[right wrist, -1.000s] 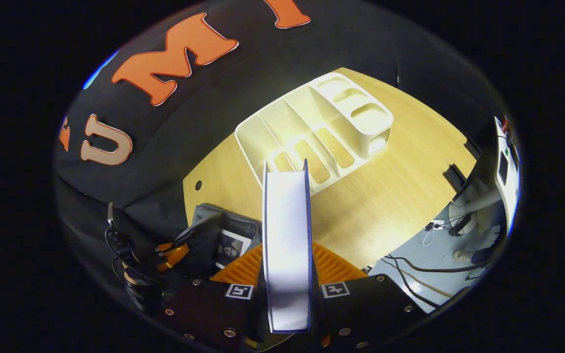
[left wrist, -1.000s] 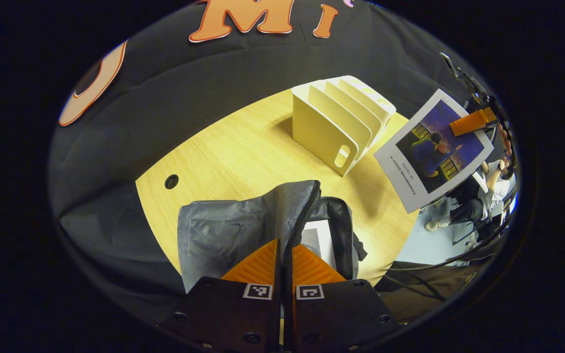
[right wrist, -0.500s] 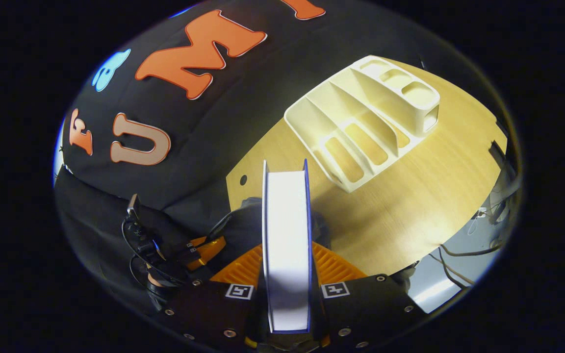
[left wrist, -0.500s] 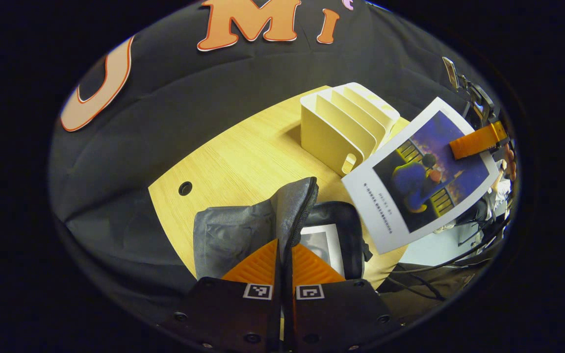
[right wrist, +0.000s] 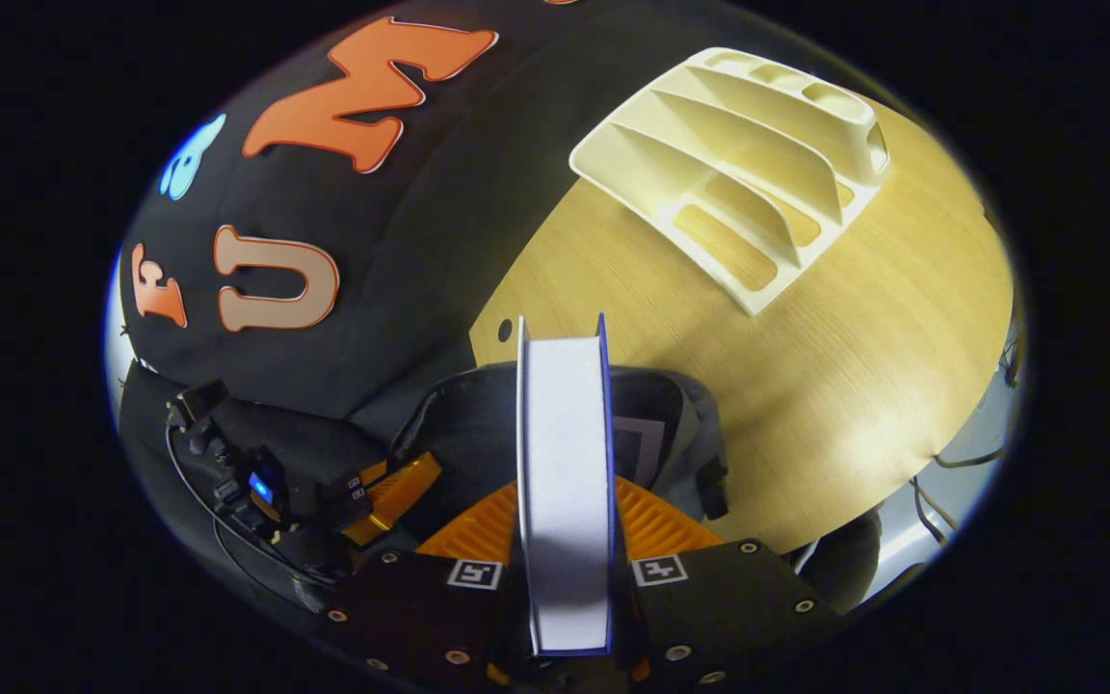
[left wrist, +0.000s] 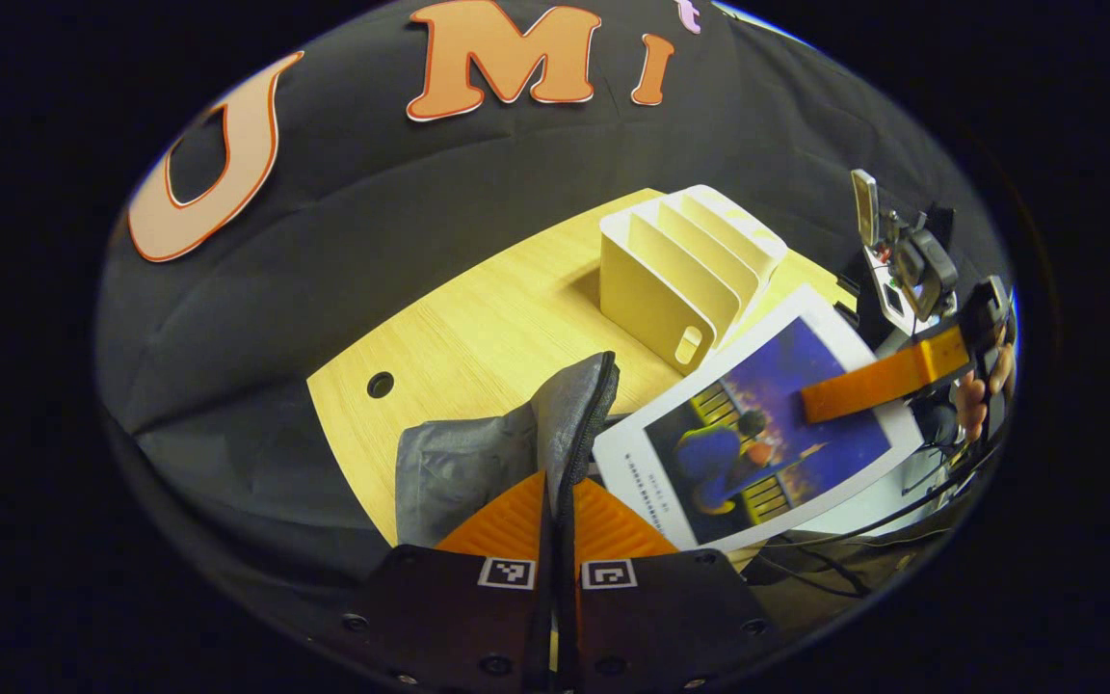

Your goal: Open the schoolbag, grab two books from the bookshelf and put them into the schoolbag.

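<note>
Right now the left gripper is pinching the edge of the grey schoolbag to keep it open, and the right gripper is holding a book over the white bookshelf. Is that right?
Almost. The left gripper does pinch the schoolbag flap, but the right gripper holds the book over the open schoolbag, not the bookshelf. The right gripper view shows the bookshelf empty, farther along the table.
</note>
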The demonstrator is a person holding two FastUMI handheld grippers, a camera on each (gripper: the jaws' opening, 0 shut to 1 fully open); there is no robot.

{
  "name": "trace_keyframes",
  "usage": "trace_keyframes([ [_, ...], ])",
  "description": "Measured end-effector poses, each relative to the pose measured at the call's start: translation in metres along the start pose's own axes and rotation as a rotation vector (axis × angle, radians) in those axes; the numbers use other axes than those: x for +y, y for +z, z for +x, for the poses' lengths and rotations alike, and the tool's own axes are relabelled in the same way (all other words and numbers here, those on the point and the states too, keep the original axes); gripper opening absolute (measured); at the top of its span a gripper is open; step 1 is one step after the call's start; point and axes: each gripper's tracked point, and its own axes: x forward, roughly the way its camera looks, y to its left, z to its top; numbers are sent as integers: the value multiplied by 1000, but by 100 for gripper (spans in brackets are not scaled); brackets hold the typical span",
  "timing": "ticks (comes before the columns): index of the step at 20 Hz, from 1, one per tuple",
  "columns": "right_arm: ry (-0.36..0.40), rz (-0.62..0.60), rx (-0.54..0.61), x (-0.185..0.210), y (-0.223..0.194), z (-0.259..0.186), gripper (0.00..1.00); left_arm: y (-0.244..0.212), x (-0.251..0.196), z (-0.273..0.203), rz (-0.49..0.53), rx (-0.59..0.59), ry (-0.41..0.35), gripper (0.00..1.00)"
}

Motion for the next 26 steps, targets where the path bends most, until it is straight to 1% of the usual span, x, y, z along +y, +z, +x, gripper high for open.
trace_keyframes([
  [5, 29, -21, -6, 8, -2, 35, 34, 4, -3, -4, -18, -19, -14, 4],
  [8, 48, -17, -13, 12, -5, 51, 34, 7, 1, -8, -30, -39, -7, 4],
  [13, 67, -7, -26, 15, -15, 88, 34, 11, -6, -8, -48, -60, -21, 4],
  [14, 66, -12, -24, 14, -20, 93, 34, 11, -8, -9, -48, -69, -23, 4],
  [17, 89, 11, -19, 19, -23, 108, 34, 15, -9, -10, -48, -91, -24, 4],
  [20, 113, 9, -23, 23, -25, 119, 34, 16, -13, -12, -52, -103, -26, 4],
  [23, 134, 17, -16, 21, -32, 132, 34, 18, -24, -7, -51, -108, -41, 4],
  [26, 156, 36, -19, 20, -35, 143, 35, 23, -30, -9, -44, -114, -38, 4],
])
